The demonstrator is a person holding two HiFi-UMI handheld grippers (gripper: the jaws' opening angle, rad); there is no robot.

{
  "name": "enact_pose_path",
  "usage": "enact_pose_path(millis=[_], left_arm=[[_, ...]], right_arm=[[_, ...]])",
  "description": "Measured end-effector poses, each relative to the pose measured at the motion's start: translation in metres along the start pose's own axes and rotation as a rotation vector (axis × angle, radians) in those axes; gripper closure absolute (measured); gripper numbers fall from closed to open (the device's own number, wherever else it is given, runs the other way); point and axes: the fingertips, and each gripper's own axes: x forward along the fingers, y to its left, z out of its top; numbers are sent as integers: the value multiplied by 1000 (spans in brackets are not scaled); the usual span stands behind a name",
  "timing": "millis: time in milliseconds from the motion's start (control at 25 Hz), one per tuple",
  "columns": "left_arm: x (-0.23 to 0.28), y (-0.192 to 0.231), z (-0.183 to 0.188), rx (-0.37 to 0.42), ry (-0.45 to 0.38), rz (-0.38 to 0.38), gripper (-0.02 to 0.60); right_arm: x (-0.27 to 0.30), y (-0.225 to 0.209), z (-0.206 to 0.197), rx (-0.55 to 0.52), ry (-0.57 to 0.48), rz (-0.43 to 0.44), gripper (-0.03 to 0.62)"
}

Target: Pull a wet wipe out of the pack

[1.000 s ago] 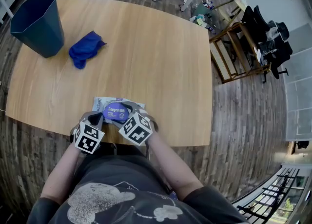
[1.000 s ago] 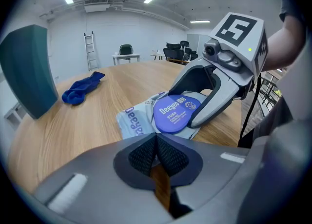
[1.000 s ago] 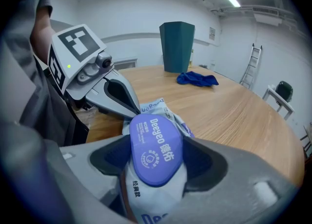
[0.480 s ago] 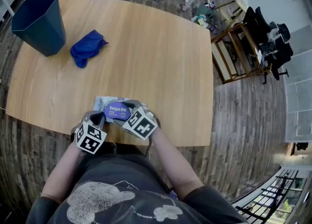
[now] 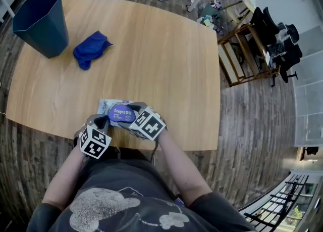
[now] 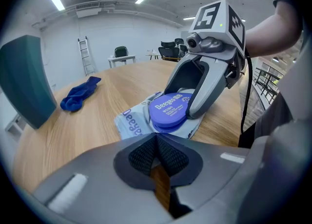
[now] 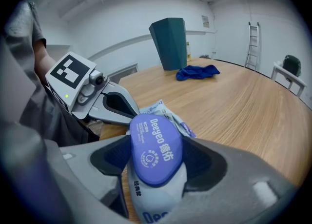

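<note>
The wet wipe pack (image 5: pixel 105 106) lies flat near the table's front edge, a pale pouch with a round purple lid (image 5: pixel 121 113). My right gripper (image 5: pixel 131 112) reaches over it from the right. In the right gripper view its jaws stand on either side of the purple lid (image 7: pixel 155 149), pressed to its edges. In the left gripper view the lid (image 6: pixel 168 111) looks slightly raised off the pouch (image 6: pixel 130 124), with one right finger (image 6: pixel 204 93) along its rim. My left gripper (image 6: pixel 157 142) is shut with nothing in it, just short of the pack's near left end.
A crumpled blue cloth (image 5: pixel 91 49) and a dark teal bin (image 5: pixel 40 19) stand at the table's far left. The table edge (image 5: pixel 151 147) runs just under both grippers. A wooden rack with clutter (image 5: pixel 242 49) stands on the floor to the right.
My right gripper has rolled a little and its marker cube has shifted slightly up toward the pack. The left gripper and the pack have stayed put.
</note>
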Motion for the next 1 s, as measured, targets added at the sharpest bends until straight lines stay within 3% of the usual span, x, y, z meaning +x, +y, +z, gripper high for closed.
enact_pose_path(millis=[200, 400, 640, 760, 1000], left_arm=[[-1, 0, 1, -23, -10, -18, 566], [-3, 0, 2, -20, -47, -3, 565], [-3, 1, 1, -13, -56, -5, 565], [-3, 1, 1, -12, -56, -1, 565], [-4, 1, 2, -22, -61, 4, 565]], right_arm=[[-2, -1, 0, -23, 8, -13, 270], [-10, 4, 5, -109, -17, -145, 270], [-48, -10, 29, -62, -216, -289, 278], [-63, -28, 41, 15, -308, -332, 278], [-62, -69, 33, 130, -310, -429, 278]])
